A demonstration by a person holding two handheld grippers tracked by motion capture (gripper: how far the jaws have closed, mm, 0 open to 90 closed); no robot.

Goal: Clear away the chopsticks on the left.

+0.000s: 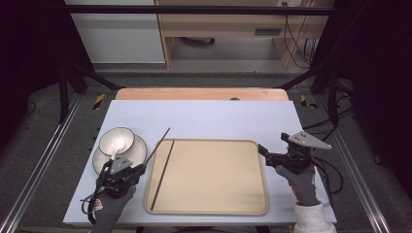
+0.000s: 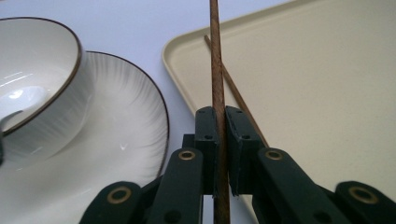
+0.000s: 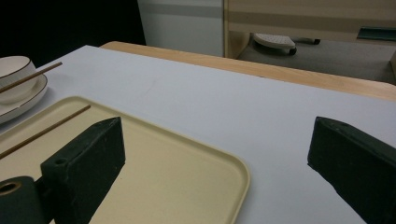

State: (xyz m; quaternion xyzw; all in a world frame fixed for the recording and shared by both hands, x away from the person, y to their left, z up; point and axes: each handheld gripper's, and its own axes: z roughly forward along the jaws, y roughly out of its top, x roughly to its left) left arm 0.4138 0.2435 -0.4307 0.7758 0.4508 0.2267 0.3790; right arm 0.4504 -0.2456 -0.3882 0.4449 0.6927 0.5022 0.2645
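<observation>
My left gripper is shut on a thin brown chopstick, which juts forward over the table between the plate and the tray's left rim. A second chopstick lies along the left side of the beige tray. My right gripper hovers at the tray's right edge, open with nothing between its jaws. From the right gripper view the held chopstick shows far left in front of the bowl.
A white bowl with a dark rim sits on a white plate left of the tray. The pale blue tabletop stretches behind the tray, with a wooden edge at the back.
</observation>
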